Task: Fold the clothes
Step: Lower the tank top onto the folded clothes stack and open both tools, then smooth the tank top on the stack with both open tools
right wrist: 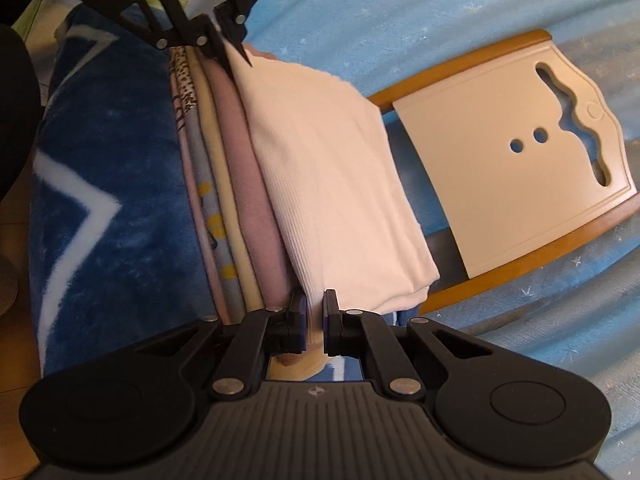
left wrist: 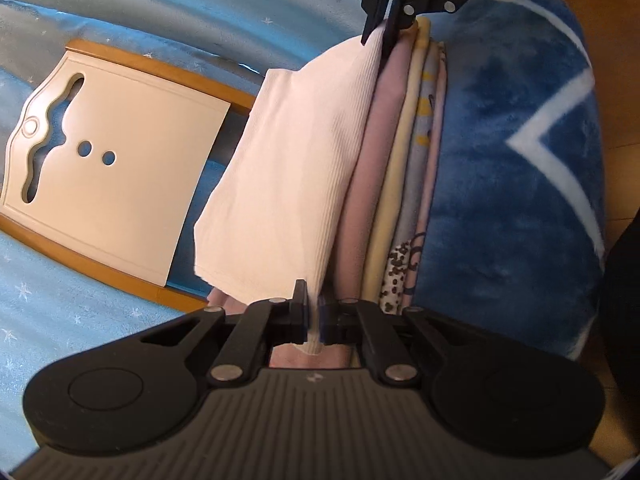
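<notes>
The left gripper pinches one end of the white folded cloth; the right gripper seemingly clamps the opposite end. Its long axis runs between them, atop the stack of folded clothes.

The left claw was closed on the near edge of the white cloth, its two black fingers pinching a thin fold with almost no gap between them. The right claw was likewise clamped on the opposite edge of the same cloth, its fingers slightly wider apart around a thicker fold. The two claws faced each other along the cloth: from the left wrist view the right claw showed at the far end, fingers closed on the fabric, and from the right wrist view the left claw showed at the far end, fingers pressed together.
</notes>
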A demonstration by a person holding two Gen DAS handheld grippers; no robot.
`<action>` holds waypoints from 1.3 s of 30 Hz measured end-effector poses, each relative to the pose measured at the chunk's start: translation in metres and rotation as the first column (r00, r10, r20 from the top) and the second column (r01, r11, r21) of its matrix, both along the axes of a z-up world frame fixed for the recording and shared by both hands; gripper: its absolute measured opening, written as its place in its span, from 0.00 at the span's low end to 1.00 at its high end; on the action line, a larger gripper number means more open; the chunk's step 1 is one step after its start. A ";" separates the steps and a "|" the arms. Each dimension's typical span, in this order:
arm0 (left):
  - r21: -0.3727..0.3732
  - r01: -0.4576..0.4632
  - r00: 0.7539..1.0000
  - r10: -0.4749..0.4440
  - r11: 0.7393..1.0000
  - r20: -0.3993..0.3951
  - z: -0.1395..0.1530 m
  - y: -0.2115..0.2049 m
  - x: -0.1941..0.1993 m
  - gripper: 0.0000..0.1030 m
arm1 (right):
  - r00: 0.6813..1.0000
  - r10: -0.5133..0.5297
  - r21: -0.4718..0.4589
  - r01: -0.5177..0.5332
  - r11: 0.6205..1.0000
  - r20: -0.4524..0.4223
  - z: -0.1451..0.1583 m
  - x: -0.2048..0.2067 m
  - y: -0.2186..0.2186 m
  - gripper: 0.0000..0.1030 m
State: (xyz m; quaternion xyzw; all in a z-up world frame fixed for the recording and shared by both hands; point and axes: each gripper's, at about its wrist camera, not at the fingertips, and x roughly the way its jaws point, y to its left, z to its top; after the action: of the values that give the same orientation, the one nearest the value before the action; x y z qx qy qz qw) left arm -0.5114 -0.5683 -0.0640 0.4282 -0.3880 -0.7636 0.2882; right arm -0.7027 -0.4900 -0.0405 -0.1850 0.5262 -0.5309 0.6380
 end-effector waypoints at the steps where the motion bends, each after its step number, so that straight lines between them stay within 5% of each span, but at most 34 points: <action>1: 0.004 -0.003 1.000 0.003 1.000 -0.006 0.001 0.000 0.001 0.03 | 1.000 -0.004 -0.003 0.004 1.000 0.003 0.000 0.000 0.001 0.08; 7: -0.021 0.000 0.999 -0.001 1.000 -0.039 0.010 0.005 0.003 0.03 | 0.998 -0.014 -0.028 0.015 0.999 0.064 0.017 -0.002 0.003 0.04; 18: -0.007 -0.011 1.000 0.011 1.000 -0.015 0.001 0.006 0.002 0.03 | 0.999 -0.032 0.016 0.032 0.999 0.040 0.004 -0.002 0.004 0.04; 30: 0.067 -0.079 0.992 0.085 0.995 -0.089 0.018 -0.003 0.031 0.10 | 0.988 -0.131 -0.016 0.133 0.991 0.078 0.016 -0.029 0.006 0.24; 36: 0.133 -0.124 0.961 0.152 0.983 -0.230 0.051 -0.021 0.036 0.10 | 0.948 -0.203 -0.041 0.220 0.975 0.243 0.040 -0.044 -0.010 0.25; 39: 0.186 -0.090 0.952 0.140 0.978 -0.274 0.062 -0.025 0.020 0.10 | 0.900 -0.193 -0.009 0.213 0.977 0.391 0.056 -0.042 -0.023 0.25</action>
State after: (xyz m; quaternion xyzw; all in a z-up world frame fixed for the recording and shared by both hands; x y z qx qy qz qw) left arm -0.4918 -0.5934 -0.0025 0.3589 -0.2494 -0.8297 0.3474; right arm -0.7446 -0.5132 0.0159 -0.0368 0.3923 -0.6339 0.6655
